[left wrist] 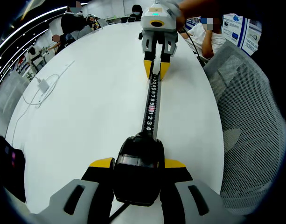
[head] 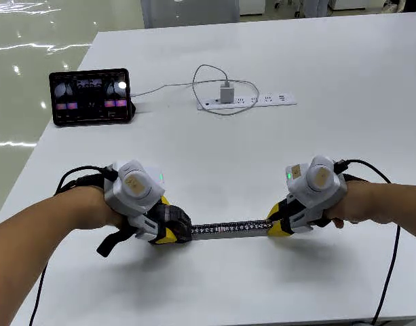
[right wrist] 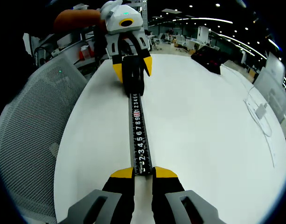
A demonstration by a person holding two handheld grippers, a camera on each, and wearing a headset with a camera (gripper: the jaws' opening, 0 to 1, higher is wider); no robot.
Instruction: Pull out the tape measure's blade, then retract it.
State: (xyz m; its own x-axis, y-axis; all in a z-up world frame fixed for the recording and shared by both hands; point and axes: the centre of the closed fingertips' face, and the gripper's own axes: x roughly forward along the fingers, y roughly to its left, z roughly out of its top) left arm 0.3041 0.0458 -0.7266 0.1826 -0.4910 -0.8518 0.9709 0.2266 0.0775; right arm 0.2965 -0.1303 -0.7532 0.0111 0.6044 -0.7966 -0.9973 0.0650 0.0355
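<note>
The tape case (left wrist: 138, 173) is gripped between the jaws of the left gripper (left wrist: 138, 163), near the front edge of the tabletop (head: 275, 156). The blade (right wrist: 139, 135) is drawn out partway, with its tip pinched in the closed jaws of the right gripper (right wrist: 143, 172). The tape case is judged to be anchored so that the blade runs straight and taut. A tablet (head: 91, 97) and power strip (head: 248, 102) are set well apart.

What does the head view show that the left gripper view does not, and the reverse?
Extra in the head view: the person's left forearm and the glossy floor. Extra in the left gripper view: a mesh chair and people farther back. Shared: the left gripper shut on the tape measure case, the right gripper pinching the drawn-out blade, the white table.
</note>
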